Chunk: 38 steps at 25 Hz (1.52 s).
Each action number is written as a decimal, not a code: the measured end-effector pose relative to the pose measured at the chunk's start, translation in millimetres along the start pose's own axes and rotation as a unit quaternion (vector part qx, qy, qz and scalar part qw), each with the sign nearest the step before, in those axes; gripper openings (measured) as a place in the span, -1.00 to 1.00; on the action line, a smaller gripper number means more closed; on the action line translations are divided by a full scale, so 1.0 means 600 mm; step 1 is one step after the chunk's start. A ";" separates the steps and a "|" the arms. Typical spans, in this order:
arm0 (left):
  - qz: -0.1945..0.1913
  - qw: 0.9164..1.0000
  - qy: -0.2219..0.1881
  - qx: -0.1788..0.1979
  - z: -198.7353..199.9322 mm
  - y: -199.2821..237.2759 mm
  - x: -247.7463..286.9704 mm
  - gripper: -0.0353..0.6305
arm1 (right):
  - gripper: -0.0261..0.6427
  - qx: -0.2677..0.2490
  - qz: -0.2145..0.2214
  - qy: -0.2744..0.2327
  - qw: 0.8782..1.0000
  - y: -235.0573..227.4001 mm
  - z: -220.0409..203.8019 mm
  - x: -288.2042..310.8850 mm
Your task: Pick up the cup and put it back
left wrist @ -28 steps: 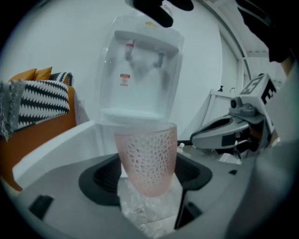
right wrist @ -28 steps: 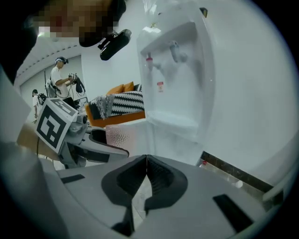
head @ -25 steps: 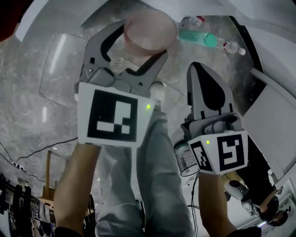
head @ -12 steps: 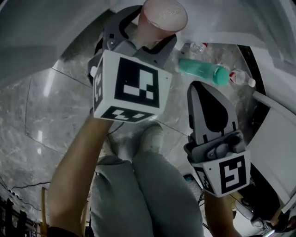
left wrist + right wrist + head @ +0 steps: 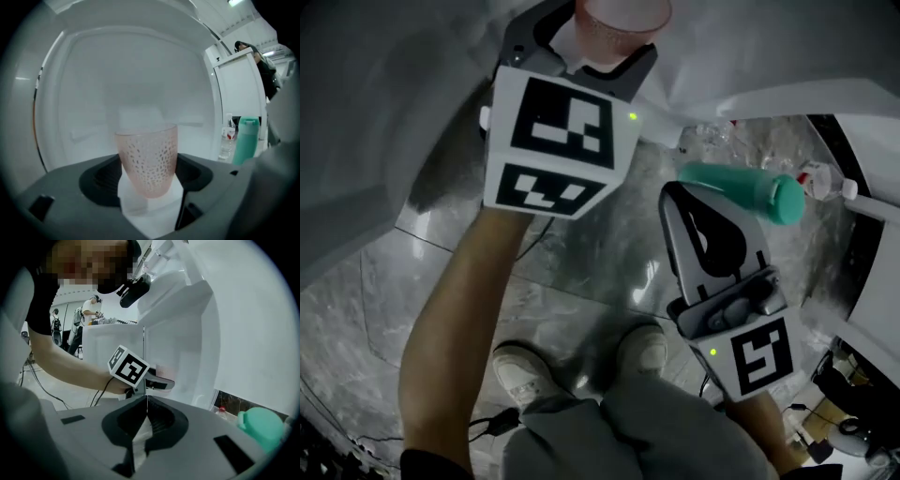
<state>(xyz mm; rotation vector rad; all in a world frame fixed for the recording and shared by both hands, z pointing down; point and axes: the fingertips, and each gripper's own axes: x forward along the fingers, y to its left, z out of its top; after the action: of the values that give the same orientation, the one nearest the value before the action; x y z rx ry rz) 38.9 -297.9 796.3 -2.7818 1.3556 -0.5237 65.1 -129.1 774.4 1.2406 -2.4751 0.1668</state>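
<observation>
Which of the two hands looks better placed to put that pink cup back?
Left. The left claw is shut on the pink cup, holding it upright before the white compartment. The right claw is shut, empty and lower down.

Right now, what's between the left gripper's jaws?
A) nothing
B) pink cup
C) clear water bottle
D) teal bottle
B: in the left gripper view, the left gripper has its jaws pressed against both sides of the pink cup.

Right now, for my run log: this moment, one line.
left hand-held gripper: shut on cup | right hand-held gripper: shut, empty | cup: upright
</observation>
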 end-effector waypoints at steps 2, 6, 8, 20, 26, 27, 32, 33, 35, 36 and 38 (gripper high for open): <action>0.000 1.000 0.000 -0.001 -0.005 0.000 0.024 0.15 | -0.89 -0.004 -0.005 -0.019 1.000 -0.010 -0.004 0.008; -0.013 1.000 0.027 0.000 -0.042 -0.023 0.043 0.15 | -0.89 0.012 -0.017 -0.041 0.999 -0.005 -0.008 0.005; -0.015 0.999 0.036 -0.001 -0.054 -0.023 0.051 0.15 | -0.89 -0.006 -0.014 -0.054 0.998 -0.007 0.000 0.005; -0.042 0.995 0.091 -0.013 -0.111 -0.031 0.034 0.15 | -0.89 -0.009 -0.025 -0.060 0.998 -0.014 -0.011 -0.016; -0.071 0.988 0.067 -0.122 -0.134 -0.059 -0.131 0.17 | -0.89 0.003 -0.031 -0.055 0.998 -0.024 -0.022 -0.013; -0.075 0.985 0.053 -0.145 -0.129 -0.070 -0.159 0.17 | -0.89 0.010 -0.034 -0.053 0.998 -0.026 -0.026 -0.012; -0.007 0.986 0.000 -0.164 -0.101 -0.099 -0.239 -0.82 | -0.89 0.038 -0.036 -0.049 0.997 -0.022 -0.034 -0.004; -0.006 0.987 0.000 -0.159 -0.100 -0.109 -0.241 -0.84 | -0.89 0.036 -0.034 -0.049 0.998 -0.017 -0.033 -0.002; -0.011 0.987 0.001 -0.162 -0.098 -0.128 -0.243 -0.85 | -0.89 0.041 -0.022 -0.045 0.998 -0.003 -0.033 0.002; -0.011 0.986 0.000 -0.166 -0.096 -0.134 -0.244 -0.86 | -0.89 0.047 -0.015 -0.040 0.998 0.004 -0.034 0.004; -0.004 0.984 -0.004 -0.176 -0.094 -0.139 -0.248 -0.86 | -0.89 0.047 -0.001 -0.035 0.998 0.016 -0.036 0.007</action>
<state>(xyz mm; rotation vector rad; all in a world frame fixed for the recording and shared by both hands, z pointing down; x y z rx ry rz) 0.7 -123.6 818.1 -3.0555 1.5739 -0.2960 61.1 -120.8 796.6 1.3087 -2.5522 0.2470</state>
